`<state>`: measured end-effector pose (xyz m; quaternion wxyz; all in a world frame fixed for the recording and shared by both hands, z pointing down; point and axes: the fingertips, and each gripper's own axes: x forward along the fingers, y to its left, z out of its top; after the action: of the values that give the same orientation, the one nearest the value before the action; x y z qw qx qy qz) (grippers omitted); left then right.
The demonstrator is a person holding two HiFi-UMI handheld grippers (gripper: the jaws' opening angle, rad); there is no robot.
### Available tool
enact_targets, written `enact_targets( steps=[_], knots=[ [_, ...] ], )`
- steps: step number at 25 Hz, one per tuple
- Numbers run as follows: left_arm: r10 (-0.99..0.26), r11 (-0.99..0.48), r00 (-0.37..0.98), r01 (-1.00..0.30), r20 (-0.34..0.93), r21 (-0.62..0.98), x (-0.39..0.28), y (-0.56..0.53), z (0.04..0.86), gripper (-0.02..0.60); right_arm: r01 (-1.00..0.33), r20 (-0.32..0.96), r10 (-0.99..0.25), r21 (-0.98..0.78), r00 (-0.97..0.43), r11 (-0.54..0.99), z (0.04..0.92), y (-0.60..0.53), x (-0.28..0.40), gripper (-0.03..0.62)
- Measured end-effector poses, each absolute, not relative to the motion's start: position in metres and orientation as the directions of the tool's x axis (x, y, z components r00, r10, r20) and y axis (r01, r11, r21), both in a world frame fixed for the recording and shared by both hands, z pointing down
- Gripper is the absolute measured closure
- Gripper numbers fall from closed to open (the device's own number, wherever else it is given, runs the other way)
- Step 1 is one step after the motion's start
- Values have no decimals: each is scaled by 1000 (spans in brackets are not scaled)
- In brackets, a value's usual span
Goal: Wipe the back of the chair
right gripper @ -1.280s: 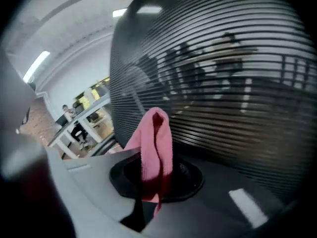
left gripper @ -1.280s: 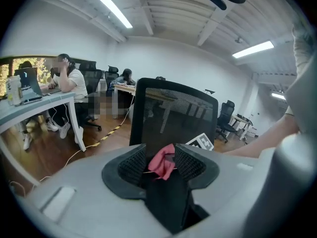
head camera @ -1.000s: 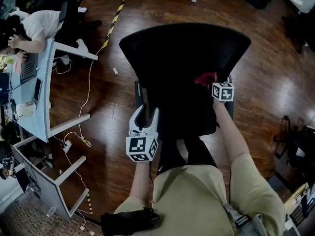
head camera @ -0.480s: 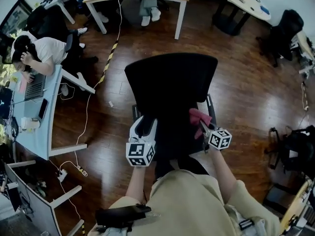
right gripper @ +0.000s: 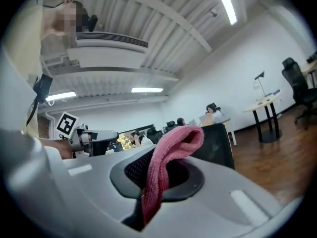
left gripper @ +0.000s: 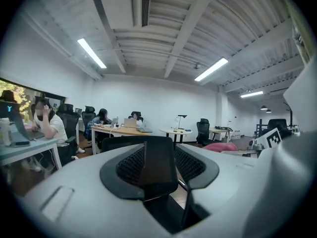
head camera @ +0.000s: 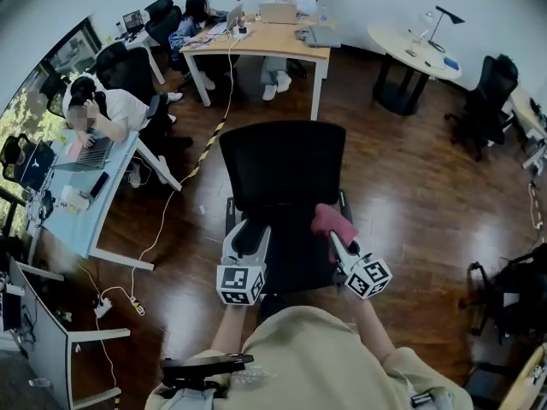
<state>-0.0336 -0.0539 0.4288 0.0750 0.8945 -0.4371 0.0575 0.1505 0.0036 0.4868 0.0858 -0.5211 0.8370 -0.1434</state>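
Note:
The black office chair (head camera: 282,167) stands in front of me with its back toward me. My right gripper (head camera: 332,236) is shut on a pink cloth (head camera: 332,220), which hangs at the right side of the chair near the armrest. In the right gripper view the pink cloth (right gripper: 173,150) droops over the right gripper (right gripper: 157,185), with the chair (right gripper: 218,144) beyond. My left gripper (head camera: 251,229) is open and holds nothing, low at the chair's left side. Through the gap of the left gripper (left gripper: 158,165), the chair (left gripper: 124,144) shows.
A light desk (head camera: 81,196) with a person and a laptop stands at the left. A wooden desk (head camera: 256,39) with seated people is at the back. At back right are a round table (head camera: 414,48) and a spare black chair (head camera: 487,101). A cable (head camera: 167,220) crosses the wooden floor.
Both grippers have drawn back from the chair toward me. The right gripper brought the pink cloth down off the chair's back. The head view has lifted and shows more of the room.

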Motion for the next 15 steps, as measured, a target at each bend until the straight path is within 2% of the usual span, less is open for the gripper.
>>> enact_targets(
  steps=[4,9,15],
  knots=[
    [-819,-541,551,-835,159,104,-1,26,422,400,-825,-36,-845,-198,-534,530,444,49,156,575],
    [-816,-549,555,-832,165,83,33,105,408,387,-812,-106,-842,-227,-528,538,412,107,166,574],
    [-829,-549,553,-833,82,68,29,138,378,387,-829,-61,-847,-180,-528,529,400,146,150,574]
  ],
)
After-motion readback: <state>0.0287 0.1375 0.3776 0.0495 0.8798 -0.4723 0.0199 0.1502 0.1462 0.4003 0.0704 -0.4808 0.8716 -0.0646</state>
